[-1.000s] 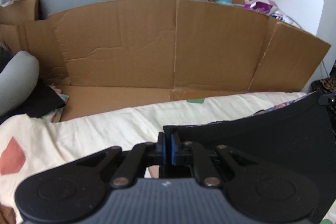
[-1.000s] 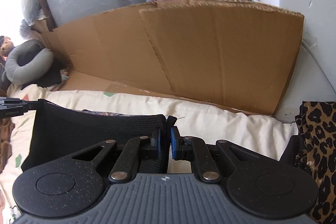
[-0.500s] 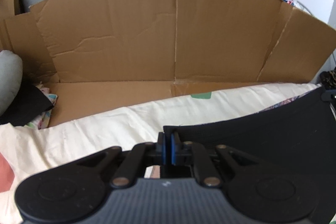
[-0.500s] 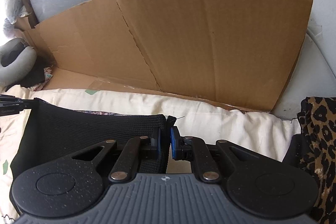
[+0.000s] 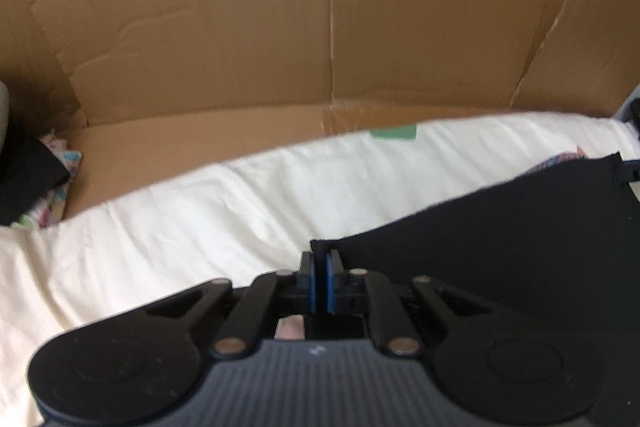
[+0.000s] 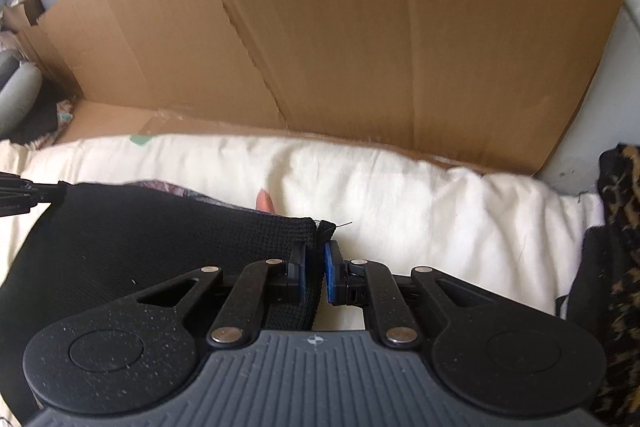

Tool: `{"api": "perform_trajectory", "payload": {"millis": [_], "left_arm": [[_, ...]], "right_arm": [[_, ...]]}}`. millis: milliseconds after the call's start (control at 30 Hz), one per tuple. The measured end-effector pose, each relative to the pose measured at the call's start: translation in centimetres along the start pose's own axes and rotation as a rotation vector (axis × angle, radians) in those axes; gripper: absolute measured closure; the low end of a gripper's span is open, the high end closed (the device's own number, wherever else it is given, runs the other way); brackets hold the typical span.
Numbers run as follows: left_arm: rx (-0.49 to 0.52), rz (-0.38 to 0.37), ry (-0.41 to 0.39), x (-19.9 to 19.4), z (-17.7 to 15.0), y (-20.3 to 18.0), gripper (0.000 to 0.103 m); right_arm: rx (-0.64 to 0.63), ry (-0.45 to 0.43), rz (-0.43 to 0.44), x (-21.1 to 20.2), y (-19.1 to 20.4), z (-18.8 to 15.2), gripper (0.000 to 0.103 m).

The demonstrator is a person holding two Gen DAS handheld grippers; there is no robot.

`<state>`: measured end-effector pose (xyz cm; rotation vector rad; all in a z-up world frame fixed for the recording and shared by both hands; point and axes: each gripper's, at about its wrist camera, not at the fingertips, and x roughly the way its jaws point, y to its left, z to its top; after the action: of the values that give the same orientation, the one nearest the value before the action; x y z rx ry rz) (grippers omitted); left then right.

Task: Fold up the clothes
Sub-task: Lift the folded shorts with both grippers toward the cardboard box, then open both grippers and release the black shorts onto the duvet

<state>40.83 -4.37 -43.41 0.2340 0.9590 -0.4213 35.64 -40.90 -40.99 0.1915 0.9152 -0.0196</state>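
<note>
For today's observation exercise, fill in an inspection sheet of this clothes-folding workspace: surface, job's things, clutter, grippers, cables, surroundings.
Surface: cream bedding, rumpled.
Job's things: black knit garment stretched between both grippers above the bedding.
Clutter: leopard-print fabric at the right edge; dark and patterned cloth at the left.
Grippers: left gripper and right gripper each shut on a garment corner.
Cables: nothing seen.
Surroundings: flattened cardboard standing behind the bedding.
</note>
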Motion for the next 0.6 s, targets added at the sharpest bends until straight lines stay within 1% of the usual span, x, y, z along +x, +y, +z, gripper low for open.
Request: {"api": "perform_trajectory", "payload": {"millis": [67,100,133,167,200,233,267,300,400,500,600], "left_arm": [[-0.045,-0.002,0.001,0.0,-0.2,0.2,0.095],[-0.065,-0.001,0.002,-0.1,-0.2,0.4,0.092],[-0.073,0.006,0.006,-0.2,-0.2,0.5,0.085],[-0.067,0.02,0.015,-0.5,-0.3,0.5,0.071],[-0.053,0.041,0.022,-0.8,-0.4,0.6,0.064],[-0.038,0.063,0.027,-1.2,-0.5,0.6,0.06],[-0.028,0.07,0.026,-1.7,-0.7,0.9,0.06],[-0.019,0.075,0.024,-2.3,-0.9,1.1,0.061],[-0.039,0.088,-0.001,-4.1,-1.3,1.8,0.061],[-0.07,0.089,-0.041,-5.9,-1.3,1.9,0.06],[-0.083,0.071,-0.057,-6.9,-0.9,1.0,0.059]], "right_arm": [[-0.001,0.018,-0.003,0.6,0.2,-0.4,0.095],[0.009,0.03,-0.001,0.9,0.2,-0.6,0.094],[0.019,0.039,-0.001,1.0,0.2,-0.7,0.093],[0.032,0.038,-0.006,0.8,0.1,-0.7,0.09],[0.045,0.036,-0.011,0.6,0.1,-0.6,0.087],[0.053,0.035,-0.019,0.3,0.0,-0.6,0.078],[0.055,0.032,-0.028,0.0,-0.1,-0.6,0.07],[0.058,0.029,-0.036,-0.3,-0.3,-0.7,0.069],[0.062,0.008,-0.042,-1.3,-0.7,-0.8,0.068],[0.057,-0.029,-0.041,-2.6,-0.7,-0.6,0.068],[0.043,-0.057,-0.012,-3.6,-0.1,-0.1,0.068]]}}
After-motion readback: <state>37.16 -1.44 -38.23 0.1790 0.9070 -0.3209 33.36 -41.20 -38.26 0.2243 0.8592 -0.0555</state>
